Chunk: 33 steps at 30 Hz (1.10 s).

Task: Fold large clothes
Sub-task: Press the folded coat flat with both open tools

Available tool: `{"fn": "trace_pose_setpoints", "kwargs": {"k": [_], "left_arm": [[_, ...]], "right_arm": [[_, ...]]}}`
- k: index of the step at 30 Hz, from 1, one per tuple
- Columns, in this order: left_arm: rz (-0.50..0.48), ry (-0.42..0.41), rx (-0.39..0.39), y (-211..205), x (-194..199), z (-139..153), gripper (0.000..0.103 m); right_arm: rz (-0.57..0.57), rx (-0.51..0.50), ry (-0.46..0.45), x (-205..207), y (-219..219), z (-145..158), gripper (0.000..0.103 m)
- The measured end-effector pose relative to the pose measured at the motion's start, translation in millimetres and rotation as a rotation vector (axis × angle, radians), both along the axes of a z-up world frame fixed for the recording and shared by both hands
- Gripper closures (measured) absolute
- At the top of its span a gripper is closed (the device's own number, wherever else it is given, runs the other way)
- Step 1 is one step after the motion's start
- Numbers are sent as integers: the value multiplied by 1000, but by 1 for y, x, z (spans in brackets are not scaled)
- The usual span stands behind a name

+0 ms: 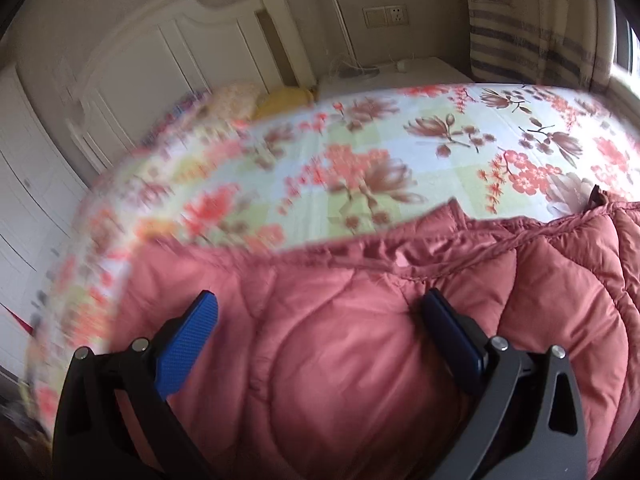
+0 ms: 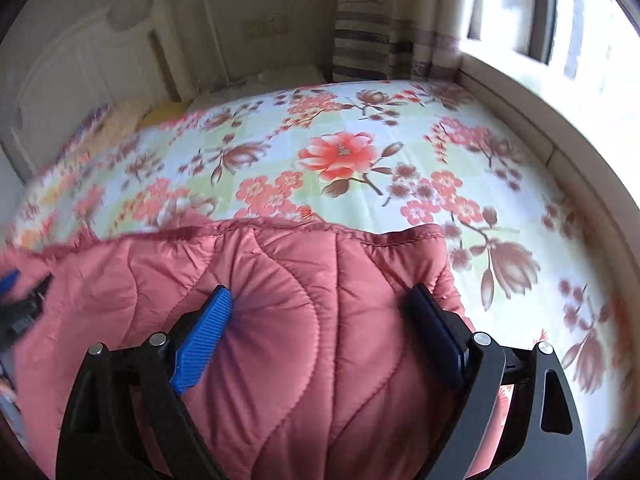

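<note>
Tongs: both my pairs gape wide, left tongs [image 1: 320, 312] and right tongs [image 2: 324, 306] | quilted pink coat [image 2: 280, 280] bulges between pads, ungripped | floral bed sheet [image 2: 340, 152] beneath

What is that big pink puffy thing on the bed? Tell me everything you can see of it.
The pink quilted garment looks like a padded coat or jacket of smooth, slightly shiny fabric, stitched in wavy lines into puffy panels. A seamed edge runs along its far side. It lies spread on the floral bedsheet, near the bed's close edge. The right gripper and left gripper stand over it with jaws wide; the right one's blue pad seems to dent the fabric.
</note>
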State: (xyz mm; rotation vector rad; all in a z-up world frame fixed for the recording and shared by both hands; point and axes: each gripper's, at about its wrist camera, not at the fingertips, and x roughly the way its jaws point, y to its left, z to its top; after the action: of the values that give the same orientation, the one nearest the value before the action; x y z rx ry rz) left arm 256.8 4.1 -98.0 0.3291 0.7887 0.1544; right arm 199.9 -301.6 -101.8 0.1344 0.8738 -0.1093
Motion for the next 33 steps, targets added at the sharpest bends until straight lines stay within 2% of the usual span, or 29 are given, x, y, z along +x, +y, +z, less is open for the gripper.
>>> {"fn": "trace_pose_setpoints", "kwargs": {"k": [4,7,8,9,10,11,12,14,20,23,24,26,29,32,33], "left_arm": [[-65,-96,84,-11,-13,24,2],[10,-87,123,14,-1,17,2],[53,-36,76,34,7,5,2],[75,30,-41,57,14,-8,2],[76,63,-171,74,15,-13,2],[82,72,-290,90,15,-13,2],[84,75,-375,103,15,-13,2],[75,91,-416,108,17,-15,2],[72,81,-415,104,15,-14,2],[73,78,-417,107,16,-16,2],[74,78,-414,107,16,-16,2],[75,79,-409,107,17,-16,2],[75,78,-412,107,16,-16,2],[75,76,-414,107,16,-15,2],[77,75,-417,107,15,-15,2]], "right_arm": [[3,23,-4,1,-1,-1,17],[3,22,-5,0,-2,-2,17],[2,21,-6,-1,-2,-1,17],[2,21,-6,-1,-2,-1,17],[4,22,-6,0,-1,-1,17],[10,23,-5,-1,0,-1,17],[12,12,-3,0,2,-2,17],[12,5,-3,-1,3,-2,17],[16,34,3,1,0,-1,17],[-31,57,9,-5,-1,11,17],[-43,62,-28,-14,7,24,17],[24,63,-102,-28,31,43,16],[227,-32,-160,-46,99,58,16],[403,-78,-90,-47,155,36,16],[424,-139,-77,-46,173,20,16]]}}
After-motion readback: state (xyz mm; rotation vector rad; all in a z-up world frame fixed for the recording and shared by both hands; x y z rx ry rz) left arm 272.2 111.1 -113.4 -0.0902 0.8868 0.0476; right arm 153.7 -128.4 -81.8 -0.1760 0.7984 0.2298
